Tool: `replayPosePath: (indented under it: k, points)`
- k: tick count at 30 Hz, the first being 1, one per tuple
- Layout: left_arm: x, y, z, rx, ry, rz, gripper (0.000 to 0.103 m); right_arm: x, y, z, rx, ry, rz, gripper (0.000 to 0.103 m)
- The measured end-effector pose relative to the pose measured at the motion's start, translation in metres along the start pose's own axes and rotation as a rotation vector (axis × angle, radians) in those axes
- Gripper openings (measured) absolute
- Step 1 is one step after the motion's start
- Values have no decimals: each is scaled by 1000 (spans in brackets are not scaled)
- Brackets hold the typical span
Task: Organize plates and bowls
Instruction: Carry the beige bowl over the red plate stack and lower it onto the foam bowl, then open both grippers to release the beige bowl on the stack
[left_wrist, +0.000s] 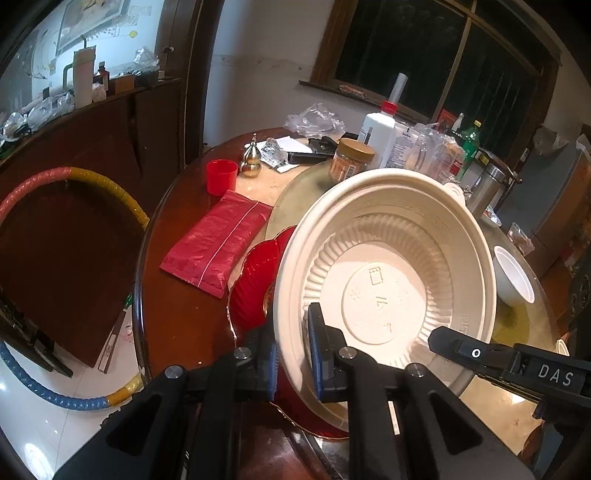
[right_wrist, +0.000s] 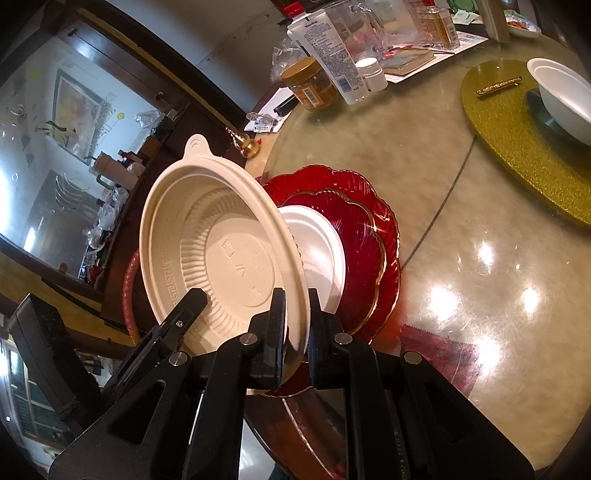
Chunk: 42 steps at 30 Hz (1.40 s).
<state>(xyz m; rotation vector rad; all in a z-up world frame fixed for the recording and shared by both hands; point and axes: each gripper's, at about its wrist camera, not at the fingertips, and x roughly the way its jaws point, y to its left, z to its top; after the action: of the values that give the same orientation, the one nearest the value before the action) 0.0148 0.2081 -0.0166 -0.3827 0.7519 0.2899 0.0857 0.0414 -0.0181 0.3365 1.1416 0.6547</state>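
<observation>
A cream plastic bowl (left_wrist: 388, 258) (right_wrist: 221, 236) with a tab on its rim is tilted up on edge above the table. My left gripper (left_wrist: 293, 354) is shut on its near rim, blue pads on both sides. My right gripper (right_wrist: 297, 328) is shut on the rim a little further along; its finger (left_wrist: 439, 336) shows at the right of the left wrist view. Under the bowl lie stacked red glass plates (right_wrist: 365, 229) (left_wrist: 255, 280) with gold edges and a white plate (right_wrist: 321, 243) on top. A white bowl (right_wrist: 565, 96) (left_wrist: 513, 277) sits on a gold placemat (right_wrist: 517, 140).
A red packet (left_wrist: 218, 240), a red cup (left_wrist: 221, 176) and a brass gourd (left_wrist: 251, 158) lie left of the stack. A brown-lidded jar (left_wrist: 351, 158), bottles (left_wrist: 380, 133) and plastic bags crowd the back. A striped hoop (left_wrist: 74, 177) leans against the dark cabinet beyond the table edge.
</observation>
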Motion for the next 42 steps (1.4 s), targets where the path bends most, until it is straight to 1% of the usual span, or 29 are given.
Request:
replayPosePath:
  k: [4, 6, 7, 8, 9, 10, 11, 13, 16, 18, 20, 21, 22, 23, 24, 25, 28, 33, 38, 42]
  points:
    - [0, 1, 0, -3, -1, 2, 16, -1, 1, 1, -8, -11, -20, 11]
    - [-1, 2, 1, -7, -15, 24, 19, -3, 0, 2, -5, -30, -27, 11]
    - [-2, 4, 1, -13, -18, 23, 25, -5, -1, 2, -2, -38, -29, 13]
    - [-3, 5, 2, -21, -24, 20, 33, -6, -2, 3, 1, -46, -28, 22]
    - [-4, 7, 2, -26, -33, 23, 38, -8, -3, 3, 3, -52, -27, 27]
    - [-6, 7, 2, -29, -43, 30, 45, -9, -4, 3, 5, -59, -22, 36]
    - [-9, 8, 2, -31, -58, 36, 50, -11, -4, 3, 6, -66, -16, 39]
    - [-14, 8, 2, -34, -87, 42, 55, -12, -5, 3, 8, -70, -14, 39]
    - [-22, 7, 3, -38, -123, 38, 57, -16, -10, 4, 20, -76, -1, 39]
    - [-27, 7, 4, -43, -151, 35, 61, -21, -15, 4, 35, -89, 12, 39]
    - [-35, 7, 5, -57, -195, 23, 69, -30, -21, 4, 46, -117, 32, 39]
    - [-40, 6, 5, -62, -222, 15, 71, -34, -23, 4, 47, -131, 36, 39]
    - [-43, 5, 5, -66, -240, 7, 74, -40, -27, 4, 48, -151, 40, 43]
    - [-47, 3, 5, -69, -260, -5, 79, -44, -30, 4, 52, -164, 42, 52]
    - [-50, 0, 5, -69, -276, -16, 80, -49, -33, 4, 59, -179, 44, 57]
    - [-53, -4, 5, -64, -294, -24, 81, -56, -38, 4, 68, -203, 49, 60]
    - [-58, -19, 3, -23, -323, -27, 82, -71, -51, 1, 83, -241, 43, 60]
    - [-57, -50, -5, 68, -320, -34, 83, -92, -80, -6, 122, -306, 21, 60]
    - [-57, -78, -12, 144, -322, -53, 83, -109, -107, -11, 155, -353, -25, 60]
    - [-52, -104, -18, 216, -299, -69, 83, -125, -117, -15, 135, -393, -97, 60]
